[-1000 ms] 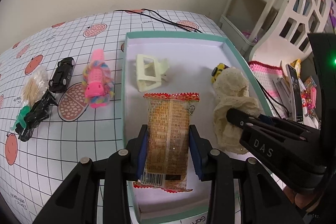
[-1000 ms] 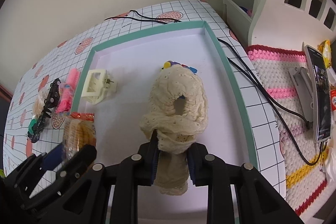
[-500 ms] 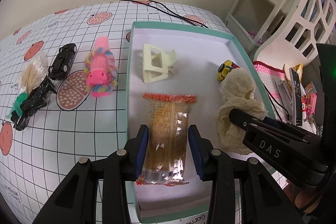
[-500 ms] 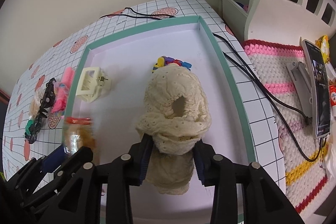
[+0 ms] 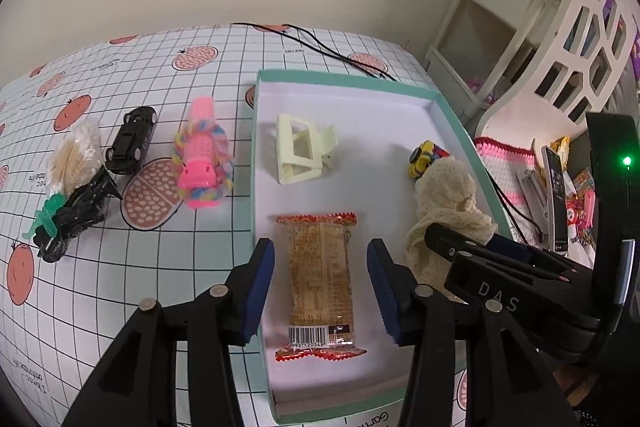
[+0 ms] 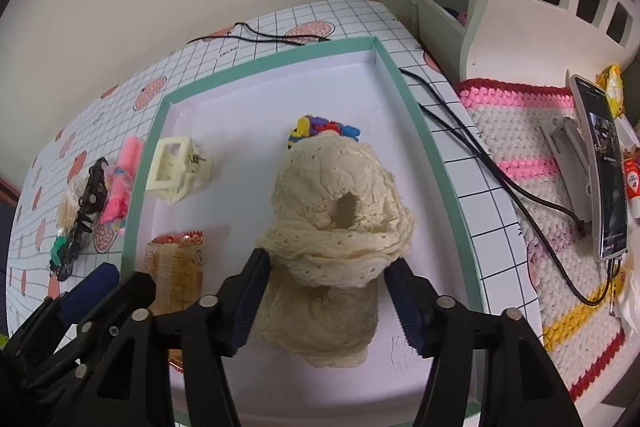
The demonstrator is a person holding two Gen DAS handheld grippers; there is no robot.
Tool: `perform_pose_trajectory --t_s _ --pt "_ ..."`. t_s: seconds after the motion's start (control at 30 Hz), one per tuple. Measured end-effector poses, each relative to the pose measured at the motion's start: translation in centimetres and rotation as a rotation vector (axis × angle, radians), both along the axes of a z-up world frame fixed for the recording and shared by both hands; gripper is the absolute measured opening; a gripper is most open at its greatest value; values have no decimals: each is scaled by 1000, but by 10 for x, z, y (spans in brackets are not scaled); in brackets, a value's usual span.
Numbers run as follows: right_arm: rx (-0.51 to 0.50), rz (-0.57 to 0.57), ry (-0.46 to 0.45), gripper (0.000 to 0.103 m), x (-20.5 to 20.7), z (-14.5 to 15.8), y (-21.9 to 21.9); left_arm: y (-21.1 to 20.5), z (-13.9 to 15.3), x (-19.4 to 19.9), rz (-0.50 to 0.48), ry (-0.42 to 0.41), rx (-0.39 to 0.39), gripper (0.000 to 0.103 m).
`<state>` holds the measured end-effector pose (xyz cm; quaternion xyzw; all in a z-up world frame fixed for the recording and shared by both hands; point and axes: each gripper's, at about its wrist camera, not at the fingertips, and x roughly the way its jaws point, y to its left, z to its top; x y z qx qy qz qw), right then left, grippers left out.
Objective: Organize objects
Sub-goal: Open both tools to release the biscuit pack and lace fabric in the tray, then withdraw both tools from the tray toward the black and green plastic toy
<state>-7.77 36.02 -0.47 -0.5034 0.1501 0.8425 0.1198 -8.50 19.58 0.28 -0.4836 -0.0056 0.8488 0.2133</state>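
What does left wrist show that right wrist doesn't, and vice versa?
Left only: the barcode end of the snack packet and the whole black toy car. Right only: the hole in the cream crochet scrunchie and the phone face-on. Both: teal tray, cream hair claw, both grippers open.

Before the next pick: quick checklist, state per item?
1. Left gripper open, clear of snack packet: ok.
2. Snack packet flat inside the tray: ok.
3. Right gripper open around cream knit cloth: ok; whether the pads touch it: cannot tell.
4. Cloth fully inside tray: ok.
5. Items left on table, pink toy, black car: not ok, still outside.
6. Free tray space for them: ok.
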Motion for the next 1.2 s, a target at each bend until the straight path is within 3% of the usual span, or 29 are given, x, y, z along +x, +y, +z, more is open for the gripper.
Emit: perform_pose_trajectory --t_s 0.23,0.27,0.33,0.4,0.6,0.63,0.67,0.7,0.87,1.07,1.2 --pt "14 23 3 86 -2 0 -4 -12 2 -5 63 7 -13 50" --pt "18 27 9 92 -3 1 -5 -14 3 -6 76 10 -13 53" --pt "24 33 15 102 -2 1 -6 -18 5 -8 101 14 -10 69" --pt "30 37 21 103 -2 2 -7 -26 5 -10 134 19 -2 76" --pt "54 41 22 103 -3 1 -8 -47 1 -19 225 -13 23 79" --pt "58 41 22 103 -3 1 -8 -50 -1 -20 240 -18 24 83" --pt "63 41 21 103 -3 1 -8 -53 -2 -21 251 -20 24 94" --pt "70 42 21 103 -3 2 -9 -56 -2 -22 261 -20 29 96" --pt "61 51 38 103 -3 4 -10 -68 -2 -25 308 -19 25 97" --pt "-38 59 88 103 -5 13 -14 -81 -2 -29 347 -29 52 97" --pt "-12 71 91 103 -7 19 -23 -87 -1 -30 355 -29 59 97"
